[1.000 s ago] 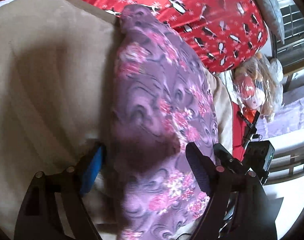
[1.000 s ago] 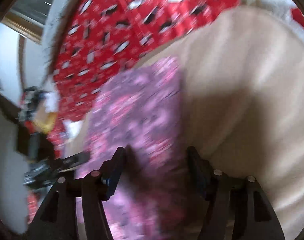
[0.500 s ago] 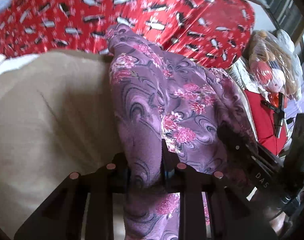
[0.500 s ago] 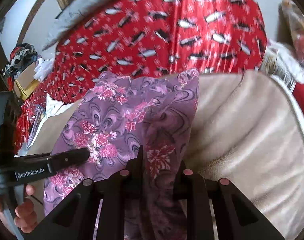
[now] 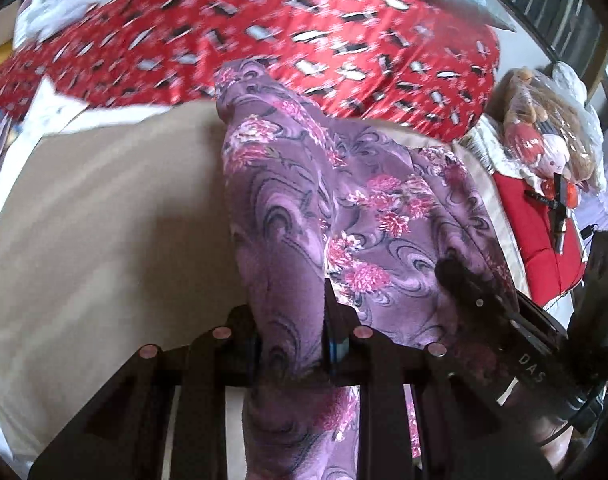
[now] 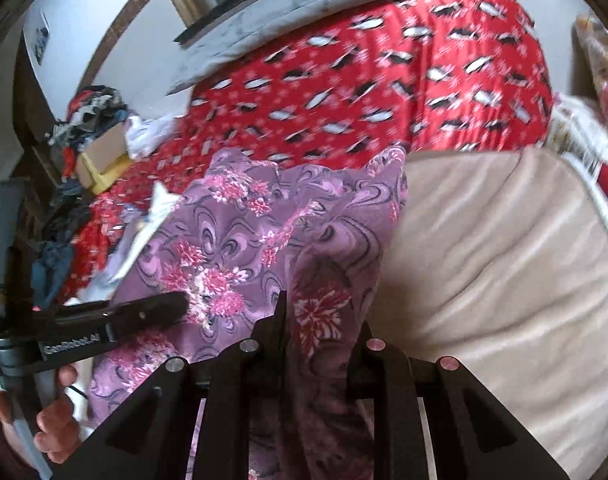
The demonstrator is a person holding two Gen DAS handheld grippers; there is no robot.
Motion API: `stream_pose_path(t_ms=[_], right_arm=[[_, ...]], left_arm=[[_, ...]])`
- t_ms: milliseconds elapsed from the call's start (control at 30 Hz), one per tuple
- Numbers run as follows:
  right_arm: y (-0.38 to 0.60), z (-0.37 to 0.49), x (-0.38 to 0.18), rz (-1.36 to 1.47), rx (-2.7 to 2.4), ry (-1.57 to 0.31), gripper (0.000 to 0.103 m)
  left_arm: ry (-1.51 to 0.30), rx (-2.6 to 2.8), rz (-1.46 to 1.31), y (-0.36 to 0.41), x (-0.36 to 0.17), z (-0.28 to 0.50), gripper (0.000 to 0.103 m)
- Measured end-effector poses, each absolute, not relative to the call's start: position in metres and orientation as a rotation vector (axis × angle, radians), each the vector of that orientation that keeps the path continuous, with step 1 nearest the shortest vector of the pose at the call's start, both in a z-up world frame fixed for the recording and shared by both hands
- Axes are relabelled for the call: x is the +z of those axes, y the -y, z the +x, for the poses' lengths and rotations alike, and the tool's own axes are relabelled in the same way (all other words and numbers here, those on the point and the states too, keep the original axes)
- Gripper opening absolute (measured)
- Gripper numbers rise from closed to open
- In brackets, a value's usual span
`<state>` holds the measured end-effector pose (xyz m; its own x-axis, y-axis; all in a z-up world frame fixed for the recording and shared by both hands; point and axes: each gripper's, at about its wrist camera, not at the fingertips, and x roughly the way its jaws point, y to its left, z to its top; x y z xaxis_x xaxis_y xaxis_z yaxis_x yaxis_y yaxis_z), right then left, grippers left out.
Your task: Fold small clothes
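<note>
A purple floral garment (image 5: 367, 216) lies over a beige cushion (image 5: 104, 240). My left gripper (image 5: 292, 344) is shut on the garment's near left edge, which bunches up between the fingers. My right gripper (image 6: 319, 340) is shut on the near right edge of the same garment (image 6: 240, 240). The near hem is lifted off the cushion (image 6: 503, 260); the far end still rests on it. Each gripper shows in the other's view: the right one in the left wrist view (image 5: 503, 320), the left one in the right wrist view (image 6: 104, 320).
A red penguin-print blanket (image 5: 304, 40) lies behind the cushion, with a grey pillow (image 6: 304, 28) above it. A plush toy in plastic wrap (image 5: 543, 128) sits at right. A pile of clothes and a cardboard box (image 6: 92, 140) stand at the far left.
Both grippers went from open around the garment's near edge to shut on it. They then lifted and pulled the hem back, so more of the blanket shows behind.
</note>
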<state>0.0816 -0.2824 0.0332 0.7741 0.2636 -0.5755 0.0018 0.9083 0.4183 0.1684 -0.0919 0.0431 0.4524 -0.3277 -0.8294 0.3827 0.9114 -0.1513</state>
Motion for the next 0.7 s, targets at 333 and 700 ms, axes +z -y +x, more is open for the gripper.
stream_pose_path(t_ms=[333,700], right_arm=[[0.235,0.068,-0.045,0.554,0.188,-0.867,0.028],[0.275,0.123,-0.035,0.657,0.070,-0.846,0.039]], left_arm=[[-1.228,-0.403,-0.082,0.004,-0.037,0.156,0.032],[-1.067,-0.449,0.031,0.045,-0.002,0.202,0.032]])
